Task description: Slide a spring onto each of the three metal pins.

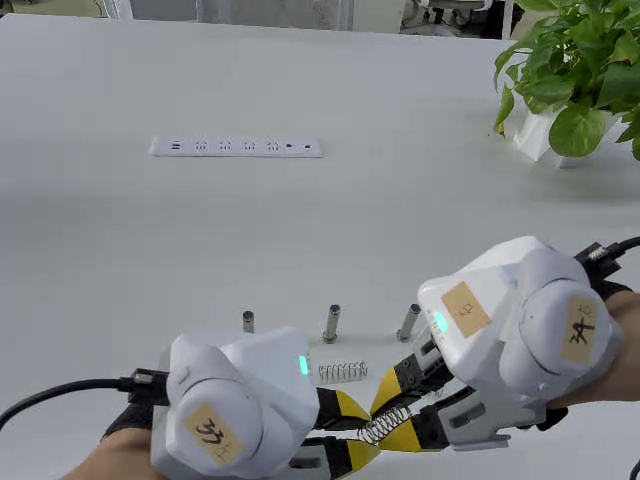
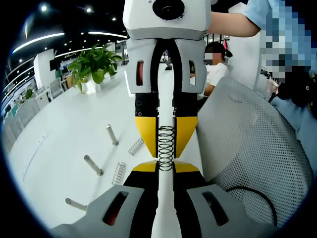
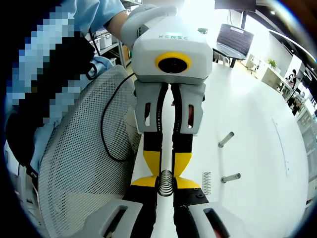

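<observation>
Nearest us, the left gripper [image 1: 352, 432] and right gripper [image 1: 402, 412] meet tip to tip, both clamped on one spring [image 1: 384, 424], presumably re-gripping it for threading onto the three bare pins [image 1: 331, 323] beyond.

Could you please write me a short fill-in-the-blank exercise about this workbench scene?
1. ___ metal pins stand on the table.
2. The left tool and the right tool together grip one ___.
3. The potted plant sits at the table's far ___ corner.
Missing words: three; spring; right.
</observation>
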{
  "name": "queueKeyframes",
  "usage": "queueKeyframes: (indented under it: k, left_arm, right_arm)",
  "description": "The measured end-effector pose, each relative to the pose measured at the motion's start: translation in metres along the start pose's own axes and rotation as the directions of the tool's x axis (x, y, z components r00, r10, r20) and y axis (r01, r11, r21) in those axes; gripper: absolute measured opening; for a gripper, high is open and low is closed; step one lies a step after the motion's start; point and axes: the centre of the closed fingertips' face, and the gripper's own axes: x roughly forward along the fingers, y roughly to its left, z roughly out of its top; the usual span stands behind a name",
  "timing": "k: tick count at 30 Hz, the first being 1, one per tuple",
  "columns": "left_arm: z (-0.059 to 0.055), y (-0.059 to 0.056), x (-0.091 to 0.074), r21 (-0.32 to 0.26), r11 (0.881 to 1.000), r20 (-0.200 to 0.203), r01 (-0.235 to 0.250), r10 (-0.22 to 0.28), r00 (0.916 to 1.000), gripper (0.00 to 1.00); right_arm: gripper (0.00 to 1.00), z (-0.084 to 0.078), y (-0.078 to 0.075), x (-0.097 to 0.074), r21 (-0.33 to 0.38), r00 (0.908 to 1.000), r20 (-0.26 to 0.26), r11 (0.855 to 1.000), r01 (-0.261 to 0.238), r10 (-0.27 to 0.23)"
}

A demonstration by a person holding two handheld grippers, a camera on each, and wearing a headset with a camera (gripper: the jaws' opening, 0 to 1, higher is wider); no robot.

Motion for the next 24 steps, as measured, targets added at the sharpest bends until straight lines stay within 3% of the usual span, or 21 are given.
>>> queueKeyframes:
  k: [9, 18, 24]
  left_arm:
    - [0.000, 0.001, -0.001, -0.018, 1.000, 0.017, -0.010, 0.011, 0.9998, 0.07]
    - [-0.001, 0.005, -0.006, -0.088, 0.995, 0.049, -0.042, 0.046, 0.9977, 0.07]
    - [-0.007, 0.017, -0.015, -0.172, 0.979, 0.072, -0.107, 0.121, 0.9900, 0.14]
  right_arm:
    - [0.07, 0.002, 0.000, 0.000, 0.011, 0.9999, -0.001, 1.000, -0.011, 0.011]
    - [0.07, 0.005, -0.002, 0.000, 0.000, 0.9998, -0.003, 1.000, -0.020, 0.020]
    - [0.07, 0.006, -0.007, 0.001, -0.012, 0.9997, -0.012, 1.000, -0.023, 0.022]
